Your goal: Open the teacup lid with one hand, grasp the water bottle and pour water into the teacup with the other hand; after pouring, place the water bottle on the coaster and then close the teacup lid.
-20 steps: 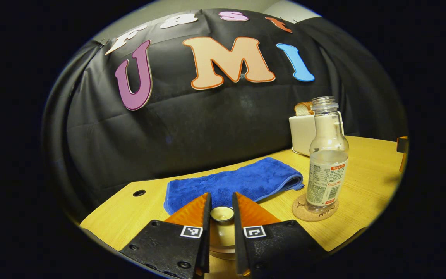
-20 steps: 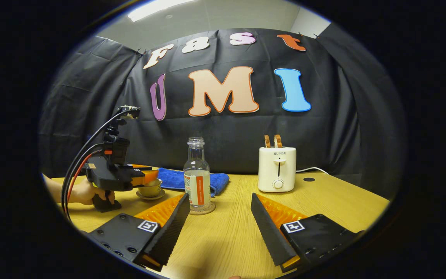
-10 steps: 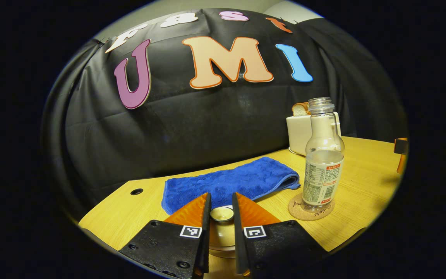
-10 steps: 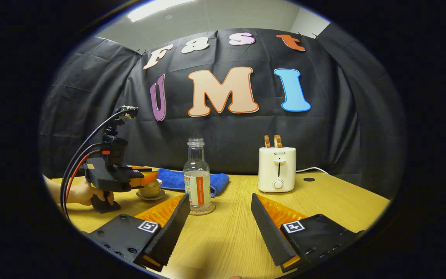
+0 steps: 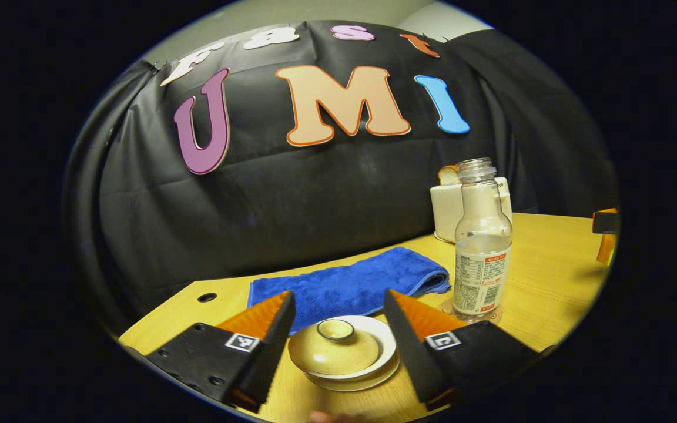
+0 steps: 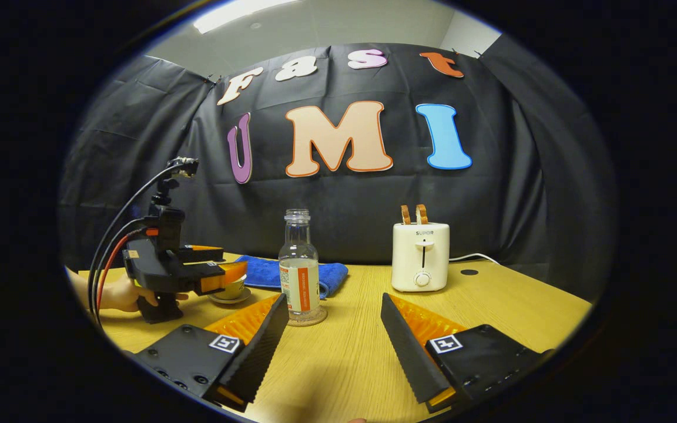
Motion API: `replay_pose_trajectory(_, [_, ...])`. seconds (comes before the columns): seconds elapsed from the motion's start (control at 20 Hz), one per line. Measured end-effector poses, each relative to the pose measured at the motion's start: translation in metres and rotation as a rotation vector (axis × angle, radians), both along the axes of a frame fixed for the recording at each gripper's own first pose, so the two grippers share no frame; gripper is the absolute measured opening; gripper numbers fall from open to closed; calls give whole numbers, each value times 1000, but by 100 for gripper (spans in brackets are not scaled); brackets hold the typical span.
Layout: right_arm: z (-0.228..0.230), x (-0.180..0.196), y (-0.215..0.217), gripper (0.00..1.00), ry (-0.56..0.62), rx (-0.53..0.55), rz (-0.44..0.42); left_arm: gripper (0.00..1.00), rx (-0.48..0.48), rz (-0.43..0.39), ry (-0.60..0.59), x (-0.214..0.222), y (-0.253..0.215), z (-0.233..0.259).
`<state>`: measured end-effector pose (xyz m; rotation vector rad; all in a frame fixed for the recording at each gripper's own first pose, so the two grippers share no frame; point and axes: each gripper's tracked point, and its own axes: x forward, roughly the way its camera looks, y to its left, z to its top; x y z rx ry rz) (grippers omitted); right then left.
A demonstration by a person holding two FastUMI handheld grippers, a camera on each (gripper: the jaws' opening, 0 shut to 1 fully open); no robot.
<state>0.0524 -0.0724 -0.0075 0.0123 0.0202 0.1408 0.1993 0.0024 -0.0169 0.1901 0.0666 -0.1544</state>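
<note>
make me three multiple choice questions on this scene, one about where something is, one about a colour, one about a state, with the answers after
1. Where does the water bottle stand?
A. on the coaster
B. on the blue towel
C. on top of the toaster

2. What colour is the folded towel behind the teacup?
A. white
B. blue
C. green

3. How is the left gripper in the left gripper view?
A. shut on the lid knob
B. shut on the bottle
C. open, fingers either side of the teacup lid

Answers:
1. A, the bottle's base sits on the round cork coaster on the table.
2. B, the cloth is plainly blue in both views.
3. C, there is a clear gap between each finger and the lid, which rests on the teacup.
</note>
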Motion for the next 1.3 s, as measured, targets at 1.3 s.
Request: replay_pose_trajectory(1.3, [10,-32,1,100,1,-1,-54,96,-196,76,-41,-134,11,13])
